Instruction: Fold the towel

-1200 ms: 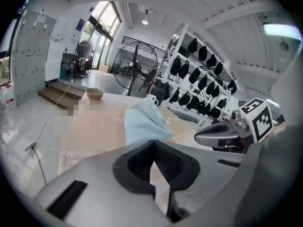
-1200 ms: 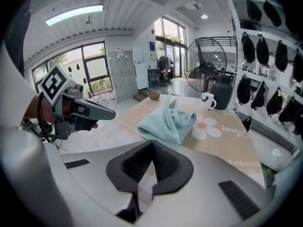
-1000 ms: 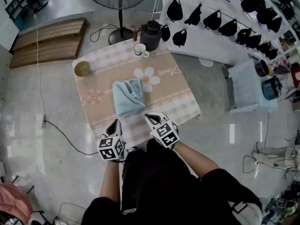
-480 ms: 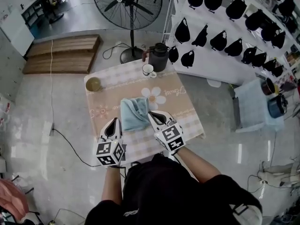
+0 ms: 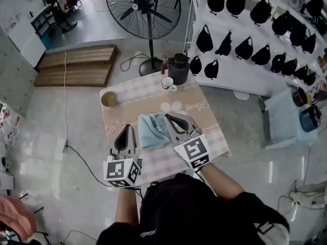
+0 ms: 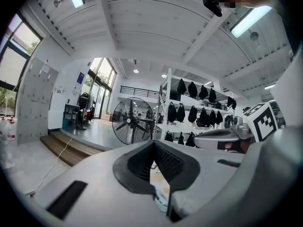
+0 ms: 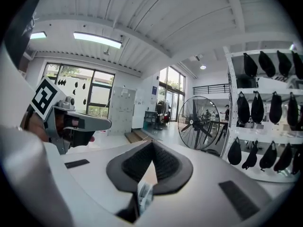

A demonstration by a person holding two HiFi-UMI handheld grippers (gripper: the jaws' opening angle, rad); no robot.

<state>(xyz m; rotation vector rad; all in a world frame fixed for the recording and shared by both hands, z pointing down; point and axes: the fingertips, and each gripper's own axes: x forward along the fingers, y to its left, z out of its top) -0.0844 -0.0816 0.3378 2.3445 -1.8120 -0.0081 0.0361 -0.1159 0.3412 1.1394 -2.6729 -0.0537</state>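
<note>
A light blue towel [image 5: 152, 130] lies folded into a small packet in the middle of the checked table [image 5: 207, 131]. My left gripper [image 5: 126, 128] hangs high above the table's near left edge, jaws shut and empty. My right gripper [image 5: 171, 117] is raised over the towel's right side, also shut with nothing in it. In the left gripper view the jaws [image 6: 152, 144] meet at the tip and point out level into the room. The right gripper view shows its jaws [image 7: 151, 144] closed the same way, with the left gripper [image 7: 80, 123] beside it.
A dark kettle [image 5: 179, 69] and a white cup [image 5: 167, 82] stand at the table's far edge, a small bowl [image 5: 109, 99] at its far left. Behind are a floor fan [image 5: 143, 6], a wooden platform [image 5: 76, 65], racks of black bags [image 5: 245, 50] and a stool [image 5: 286, 116].
Both grippers have risen from the table's near edge up toward the camera and now point out level. The towel has stayed where it lay.
</note>
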